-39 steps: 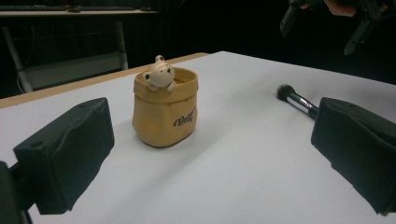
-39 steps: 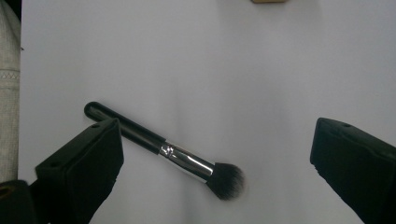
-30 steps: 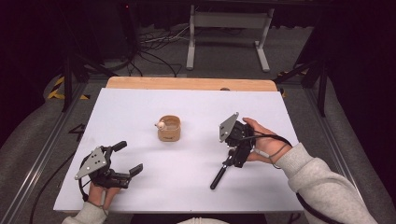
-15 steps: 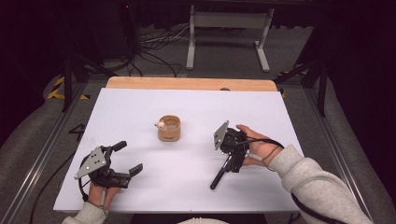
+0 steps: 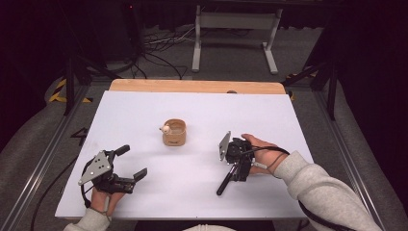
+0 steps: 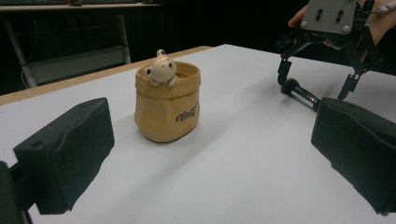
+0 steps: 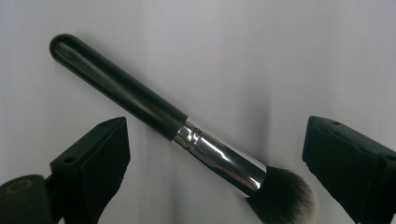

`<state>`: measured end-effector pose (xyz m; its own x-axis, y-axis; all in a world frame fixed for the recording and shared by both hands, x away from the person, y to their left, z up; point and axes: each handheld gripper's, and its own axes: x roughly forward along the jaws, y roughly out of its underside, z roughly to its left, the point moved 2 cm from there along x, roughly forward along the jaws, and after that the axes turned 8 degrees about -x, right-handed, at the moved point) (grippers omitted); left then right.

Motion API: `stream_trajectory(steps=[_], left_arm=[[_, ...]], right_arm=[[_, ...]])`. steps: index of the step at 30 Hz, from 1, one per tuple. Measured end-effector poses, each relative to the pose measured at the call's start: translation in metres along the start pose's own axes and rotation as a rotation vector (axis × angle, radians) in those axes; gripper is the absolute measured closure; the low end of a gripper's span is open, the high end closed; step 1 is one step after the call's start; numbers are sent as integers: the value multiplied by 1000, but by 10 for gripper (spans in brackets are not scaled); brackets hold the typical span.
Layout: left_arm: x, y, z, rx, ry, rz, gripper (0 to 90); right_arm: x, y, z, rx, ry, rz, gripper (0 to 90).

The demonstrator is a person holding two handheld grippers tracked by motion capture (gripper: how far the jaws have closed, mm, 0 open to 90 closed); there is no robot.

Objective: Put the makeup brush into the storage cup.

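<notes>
Two hand-held grippers over the white desk (image 5: 192, 115), one per hand.

Right hand-held gripper (image 5: 235, 169): pointing down at a makeup brush (image 5: 225, 181) that lies flat on the desk, near the front edge and right of centre. Jaws wide, have just been closing a little. In the right gripper view the brush (image 7: 182, 133) lies diagonally between the two black pads, black handle toward upper left, silver ferrule and dark bristles toward lower right. Pads clear of it on both sides, so nothing gripped. Person's right hand (image 5: 262, 154) wraps the gripper body, grey sleeve (image 5: 322, 192) coming in from the lower right, cable looping over the hand.

Left hand-held gripper (image 5: 129, 162): front left of the desk, low over the surface, held in the left hand (image 5: 102, 199). Jaws spread wide, nothing between them. In the left gripper view its two black pads frame the scene and the right hand-held gripper (image 6: 317, 79) shows farther off, straddling the brush handle (image 6: 299, 92).

Tan bag-shaped cup (image 5: 173, 133) stands upright near mid-desk, small bear figure (image 5: 166, 129) hanging over its rim. In the left gripper view the cup (image 6: 167, 105) shows dark lettering on its front, bear (image 6: 159, 69) at the rim facing the camera. Cup is well apart from both grippers and from the brush.

Wooden strip (image 5: 197, 86) runs along the desk's far edge.
</notes>
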<state>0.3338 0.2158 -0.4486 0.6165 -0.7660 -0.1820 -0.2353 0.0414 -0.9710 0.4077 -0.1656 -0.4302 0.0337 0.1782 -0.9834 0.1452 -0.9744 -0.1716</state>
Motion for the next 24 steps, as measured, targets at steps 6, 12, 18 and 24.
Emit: stream_trajectory(steps=[6,12,18,24], left_arm=[[0,-1,0,-14,-9,26,0],[0,-1,-2,-6,-6,30,0],[-1,-1,-1,-9,-7,33,7],[-1,-1,-1,-11,-7,32,6]], right_arm=[[6,2,1,-5,-22,18,111],[10,2,1,-35,-29,44,150],[12,1,2,-83,-30,77,223],[15,-1,2,-114,-40,100,246]])
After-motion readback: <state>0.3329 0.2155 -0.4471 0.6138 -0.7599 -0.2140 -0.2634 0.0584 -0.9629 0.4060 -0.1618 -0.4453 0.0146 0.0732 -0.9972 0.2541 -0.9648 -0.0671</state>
